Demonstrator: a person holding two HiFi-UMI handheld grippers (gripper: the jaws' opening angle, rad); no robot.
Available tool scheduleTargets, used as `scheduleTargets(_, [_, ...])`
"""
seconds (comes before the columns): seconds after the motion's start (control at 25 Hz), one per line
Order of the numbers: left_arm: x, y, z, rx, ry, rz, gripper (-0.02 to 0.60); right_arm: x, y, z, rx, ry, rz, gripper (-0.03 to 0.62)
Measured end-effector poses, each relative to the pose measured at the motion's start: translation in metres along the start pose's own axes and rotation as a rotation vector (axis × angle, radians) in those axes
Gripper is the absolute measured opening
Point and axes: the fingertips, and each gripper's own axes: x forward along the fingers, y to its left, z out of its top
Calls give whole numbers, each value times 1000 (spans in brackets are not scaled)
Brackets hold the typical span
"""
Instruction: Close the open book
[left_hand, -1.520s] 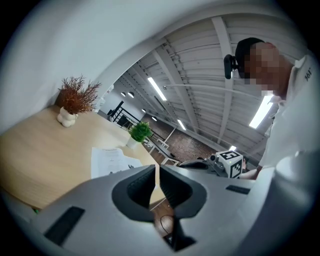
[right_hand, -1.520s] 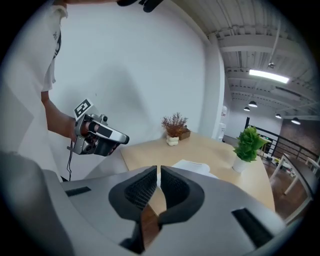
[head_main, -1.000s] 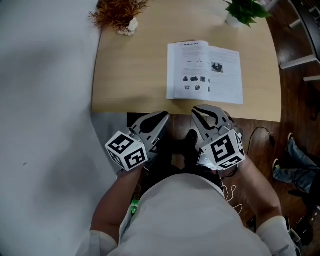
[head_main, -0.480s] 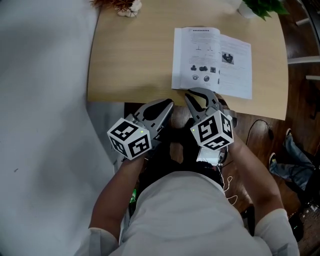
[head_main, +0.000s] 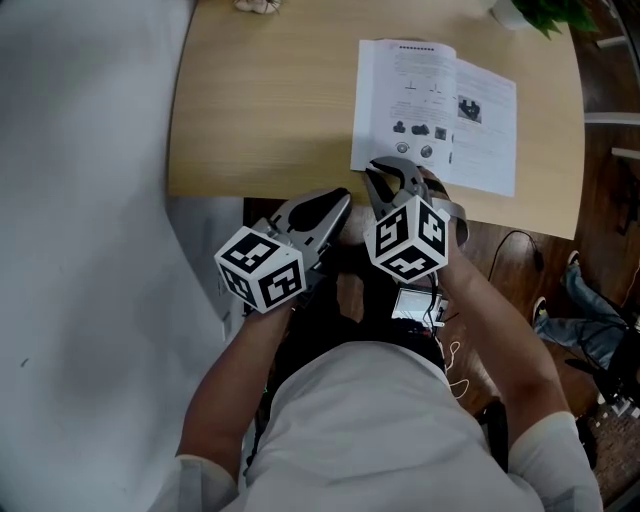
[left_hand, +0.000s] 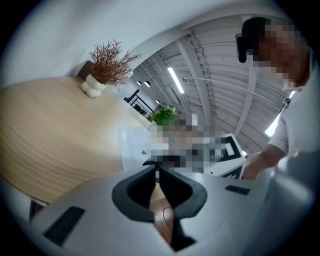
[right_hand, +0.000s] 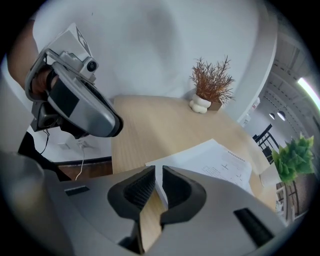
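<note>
The open book (head_main: 435, 115) lies flat on the light wooden table (head_main: 260, 100), near its front right edge, both printed pages up. My right gripper (head_main: 372, 168) tilts down over the book's near left corner, jaws shut with nothing between them; in the right gripper view the book (right_hand: 210, 160) shows just past the right gripper (right_hand: 156, 167). My left gripper (head_main: 345, 195) hangs in front of the table's edge, left of the right one, shut and holding nothing. In the left gripper view the left gripper (left_hand: 156, 164) points over the table toward the book (left_hand: 132, 145).
A dried plant in a white pot (right_hand: 210, 82) stands at the table's far left. A green potted plant (head_main: 545, 12) stands at the far right. Cables and dark wooden floor (head_main: 520, 260) lie below the table's front edge. A white wall fills the left.
Both grippers came down and toward the table. The right one tipped further down and now reaches over the book's near left corner.
</note>
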Motion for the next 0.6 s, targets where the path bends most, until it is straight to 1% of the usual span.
scheduleTargets(0.24, [-2,7,-1,-21,-1,-7,0,16,1,-5,16,79,14,25])
scheduleTargets(0.6, [-5,14,1,-27,3,-31,0,24,2,-6,41,123,-1,23])
